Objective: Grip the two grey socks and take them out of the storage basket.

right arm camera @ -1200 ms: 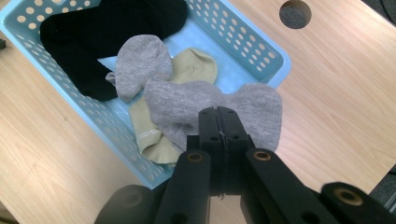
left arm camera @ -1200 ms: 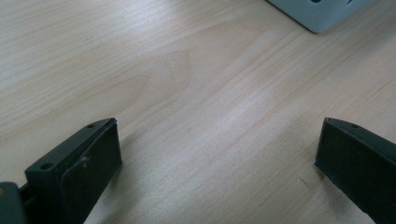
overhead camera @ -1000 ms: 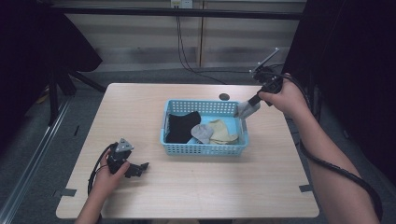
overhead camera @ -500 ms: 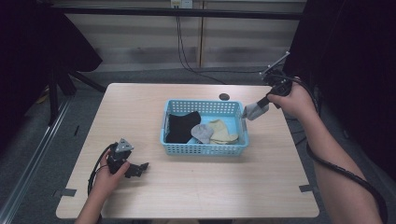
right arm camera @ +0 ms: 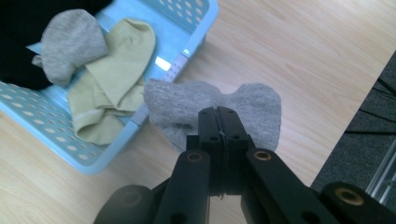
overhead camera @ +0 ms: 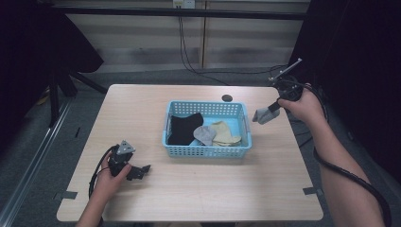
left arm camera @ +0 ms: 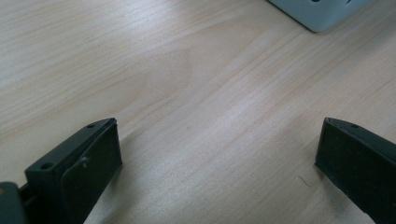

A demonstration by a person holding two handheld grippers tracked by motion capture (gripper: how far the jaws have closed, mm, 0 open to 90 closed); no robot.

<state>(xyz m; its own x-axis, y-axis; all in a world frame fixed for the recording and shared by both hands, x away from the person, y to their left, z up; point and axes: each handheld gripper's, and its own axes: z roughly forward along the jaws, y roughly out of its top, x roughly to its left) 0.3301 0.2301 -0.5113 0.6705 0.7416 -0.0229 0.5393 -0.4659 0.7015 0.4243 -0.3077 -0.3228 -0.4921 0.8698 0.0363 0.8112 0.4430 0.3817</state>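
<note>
One grey sock point(right arm camera: 212, 109) pinched in right gripper point(right arm camera: 218, 116), hanging beside basket point(overhead camera: 206, 150). Basket holds three: black sock point(overhead camera: 184, 127), grey sock, yellow sock point(overhead camera: 224, 134). Left gripper point(left arm camera: 215, 158) gaping, holding nothing, on table point(overhead camera: 142, 104).

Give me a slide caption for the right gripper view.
Right gripper shut on a grey sock, hanging beside the blue basket.

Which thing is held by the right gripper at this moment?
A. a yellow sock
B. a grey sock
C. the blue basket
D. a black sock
B: the right gripper has its jaws shut on a grey sock, which hangs over the table beside the blue basket; the black sock and the yellow sock lie inside the basket.
</note>
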